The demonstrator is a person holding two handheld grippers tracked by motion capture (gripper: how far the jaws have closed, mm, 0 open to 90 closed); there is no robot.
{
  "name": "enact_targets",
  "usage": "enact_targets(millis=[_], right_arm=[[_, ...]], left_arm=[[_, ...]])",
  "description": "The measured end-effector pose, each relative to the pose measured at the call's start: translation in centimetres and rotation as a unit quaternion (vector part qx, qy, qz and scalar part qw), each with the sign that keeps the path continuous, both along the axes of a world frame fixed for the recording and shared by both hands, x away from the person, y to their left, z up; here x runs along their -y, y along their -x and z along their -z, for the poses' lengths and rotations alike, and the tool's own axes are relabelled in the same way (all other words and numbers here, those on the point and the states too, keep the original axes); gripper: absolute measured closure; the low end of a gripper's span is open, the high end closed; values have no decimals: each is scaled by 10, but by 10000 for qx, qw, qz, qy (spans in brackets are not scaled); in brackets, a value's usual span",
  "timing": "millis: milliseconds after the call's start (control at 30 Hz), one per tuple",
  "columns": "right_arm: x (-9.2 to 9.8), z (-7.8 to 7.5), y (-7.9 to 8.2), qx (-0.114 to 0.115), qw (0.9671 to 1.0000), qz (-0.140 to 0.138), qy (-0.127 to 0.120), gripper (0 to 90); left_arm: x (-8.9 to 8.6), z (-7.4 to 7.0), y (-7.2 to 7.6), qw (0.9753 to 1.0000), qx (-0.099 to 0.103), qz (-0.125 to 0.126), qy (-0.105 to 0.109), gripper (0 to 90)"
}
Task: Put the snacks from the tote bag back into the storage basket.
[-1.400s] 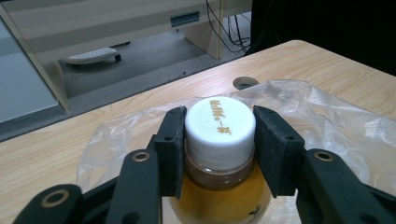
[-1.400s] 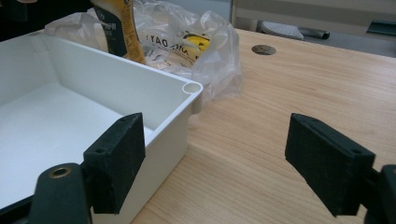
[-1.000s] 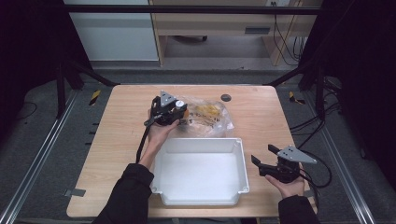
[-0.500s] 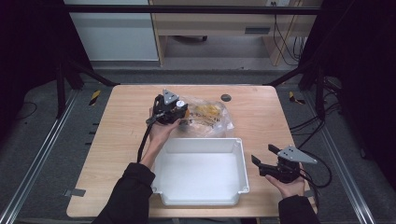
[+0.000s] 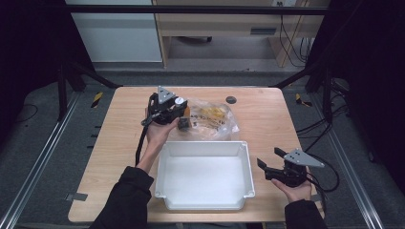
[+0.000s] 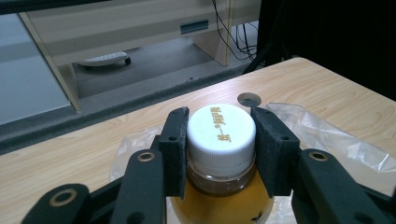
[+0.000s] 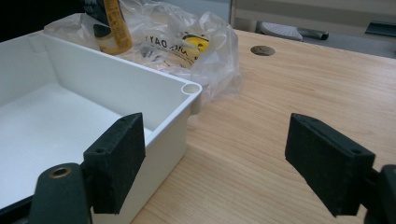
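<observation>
Left gripper (image 6: 219, 149): jaws pinched on the white screw cap (image 6: 221, 134) of a bottle of yellow-orange liquid (image 6: 222, 200), one pad against each side of the cap; gold characters printed on the cap top. Seen from the high view, left gripper (image 5: 180, 121) held above the far half of the wooden surface (image 5: 119, 157), at the left edge of a crumpled clear plastic bag (image 5: 212, 119) with yellow print. Bottle (image 7: 114, 25) upright at the far wall of the tray in the right gripper view, bag (image 7: 187, 42) just beside it and touching the tray's far corner.

Right gripper (image 7: 229, 163): jaws spread wide, nothing between them, held low over the surface (image 7: 289, 93) just beside the right wall of a white rectangular plastic tray (image 7: 159, 100). From the high view, right gripper (image 5: 267, 164) at the near right of the surface, apart from the tray (image 5: 246, 167); tray interior bare and white.

Round hole (image 5: 231, 99) in the surface beyond the bag, also visible past the cap in the left gripper view (image 6: 249, 99). Dark sleeves entering from the bottom edge; black cables trailing from both grippers.
</observation>
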State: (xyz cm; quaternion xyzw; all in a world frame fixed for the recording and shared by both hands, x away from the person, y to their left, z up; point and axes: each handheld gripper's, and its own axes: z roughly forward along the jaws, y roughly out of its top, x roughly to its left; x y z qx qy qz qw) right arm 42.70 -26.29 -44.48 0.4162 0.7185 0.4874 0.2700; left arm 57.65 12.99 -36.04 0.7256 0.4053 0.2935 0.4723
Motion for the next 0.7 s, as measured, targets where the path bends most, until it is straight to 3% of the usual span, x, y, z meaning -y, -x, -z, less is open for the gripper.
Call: enact_targets(millis=[300, 700], right_arm=[[0, 0, 0, -18, 10000, 7, -12, 202], [0, 0, 0, -1, 10000, 8, -10, 202]], left_arm=[[-8, -21, 6, 9996, 191, -44, 203, 590], [-10, -48, 19, 9985, 469, 34, 265, 590]])
